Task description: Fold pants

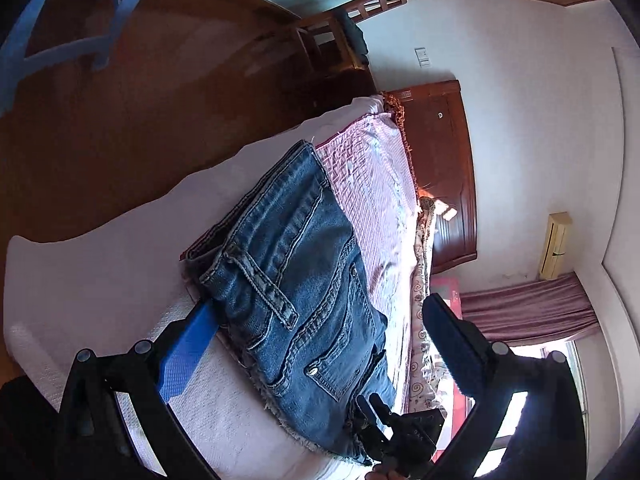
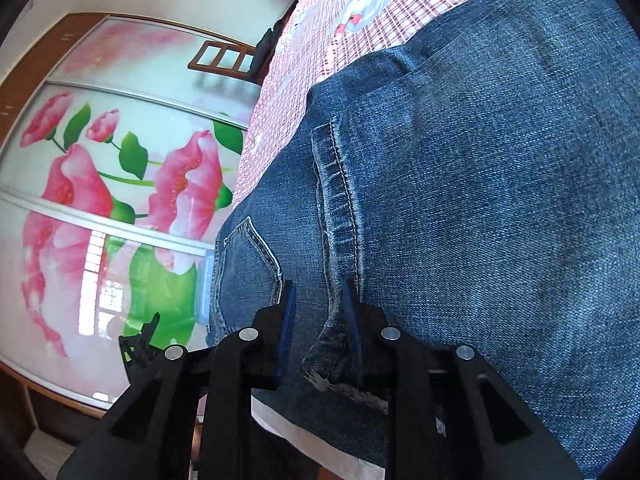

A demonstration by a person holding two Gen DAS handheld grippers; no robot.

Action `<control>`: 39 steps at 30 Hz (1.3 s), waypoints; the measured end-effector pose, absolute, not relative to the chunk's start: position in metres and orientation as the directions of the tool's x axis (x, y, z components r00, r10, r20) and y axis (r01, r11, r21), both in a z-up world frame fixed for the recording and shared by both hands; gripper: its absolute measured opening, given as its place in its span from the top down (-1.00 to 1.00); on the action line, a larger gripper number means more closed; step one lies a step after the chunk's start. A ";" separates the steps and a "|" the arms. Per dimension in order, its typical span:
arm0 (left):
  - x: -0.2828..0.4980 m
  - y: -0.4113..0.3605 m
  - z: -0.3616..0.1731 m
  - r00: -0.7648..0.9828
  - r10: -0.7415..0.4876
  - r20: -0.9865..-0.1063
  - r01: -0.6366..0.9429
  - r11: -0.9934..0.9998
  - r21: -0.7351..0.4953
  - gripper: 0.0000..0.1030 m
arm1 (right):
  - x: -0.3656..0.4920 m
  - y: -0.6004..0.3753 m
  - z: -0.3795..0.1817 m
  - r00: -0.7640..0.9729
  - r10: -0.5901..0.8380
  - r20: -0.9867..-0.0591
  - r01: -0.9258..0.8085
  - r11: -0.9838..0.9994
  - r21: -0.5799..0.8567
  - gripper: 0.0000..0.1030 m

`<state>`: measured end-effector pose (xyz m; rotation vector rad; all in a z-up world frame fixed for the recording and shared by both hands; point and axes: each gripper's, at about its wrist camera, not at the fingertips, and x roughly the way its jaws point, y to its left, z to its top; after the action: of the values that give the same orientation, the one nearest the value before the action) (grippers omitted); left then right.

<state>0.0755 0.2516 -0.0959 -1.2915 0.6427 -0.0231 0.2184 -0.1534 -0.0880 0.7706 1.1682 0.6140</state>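
- A bed (image 1: 100,264) fills most of the left wrist view, covered with a pale white sheet; the whole view is rolled sideways.
- A pink and white checked cover (image 1: 368,184) lies over the far part of the bed, running up to a dark wooden headboard (image 1: 440,168).
- The pants (image 1: 296,280) are blue denim jeans, lying folded into a thick block on the bed, partly on the white sheet and partly on the checked cover, near the bed's edge.
- The denim is mid-blue and faded, with pale double stitching along the seams, a belt loop, metal rivets at a pocket, and a frayed, whitish raw hem at the end nearest the camera.
- In the right wrist view the jeans fill the frame close up, showing a stitched seam, a pointed pocket corner and loose threads at the hem.
- The left gripper (image 1: 316,344) has its jaws standing wide apart on either side of the folded jeans, one blue pad at the denim's edge and pressing nothing.
- The right gripper (image 2: 320,300) has its jaws drawn close together, clamped on a fold of the jeans at the frayed hem.
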 end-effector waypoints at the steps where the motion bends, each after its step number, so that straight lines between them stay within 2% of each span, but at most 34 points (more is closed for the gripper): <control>1: 0.077 0.251 -0.098 0.812 -0.358 -0.461 -0.366 0.303 -0.880 -0.95 | 0.219 -0.152 -0.088 0.286 0.771 -0.569 -0.032 0.601 0.798 0.56; 6: 0.085 0.251 -0.099 0.792 -0.360 -0.494 -0.402 0.302 -0.864 -0.95 | 0.222 -0.149 -0.087 0.289 0.771 -0.567 -0.034 0.601 0.799 0.56; 10: 0.094 0.249 -0.094 0.760 -0.331 -0.559 -0.467 0.318 -0.825 -0.95 | 0.222 -0.149 -0.087 0.289 0.771 -0.568 -0.037 0.601 0.798 0.56; 11: 0.093 0.249 -0.093 0.761 -0.314 -0.569 -0.483 0.312 -0.818 -0.86 | 0.222 -0.149 -0.086 0.289 0.771 -0.567 -0.039 0.602 0.798 0.56; 12: 0.092 0.250 -0.093 0.753 -0.290 -0.591 -0.509 0.311 -0.802 -0.69 | 0.222 -0.149 -0.086 0.291 0.771 -0.567 -0.042 0.602 0.797 0.56; 13: 0.088 0.250 -0.093 0.735 -0.265 -0.624 -0.541 0.327 -0.775 0.08 | 0.221 -0.149 -0.086 0.292 0.771 -0.566 -0.047 0.603 0.796 0.56; 14: 0.087 0.249 -0.098 0.711 -0.255 -0.655 -0.570 0.335 -0.750 0.53 | 0.221 -0.149 -0.087 0.293 0.772 -0.564 -0.048 0.601 0.798 0.56; 17: 0.079 0.249 -0.107 0.754 -0.241 -0.611 -0.550 0.276 -0.788 0.59 | 0.220 -0.149 -0.089 0.291 0.777 -0.558 -0.047 0.595 0.803 0.56; 24: 0.073 0.238 -0.079 0.823 -0.175 -0.540 -0.463 0.344 -0.817 0.64 | 0.222 -0.157 -0.091 0.290 0.786 -0.547 -0.046 0.582 0.812 0.56; 35: 0.079 0.221 -0.026 0.853 -0.119 -0.508 -0.387 0.509 -0.769 0.64 | 0.224 -0.170 -0.091 0.290 0.796 -0.532 -0.030 0.563 0.826 0.56; 39: 0.083 0.215 -0.008 0.839 -0.074 -0.540 -0.397 0.595 -0.699 0.64 | 0.225 -0.175 -0.091 0.286 0.800 -0.527 -0.029 0.557 0.830 0.56</control>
<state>0.0833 0.2146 -0.0078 -0.9256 0.5640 0.1991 0.2247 -0.1746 -0.0906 0.8198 1.1566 0.6454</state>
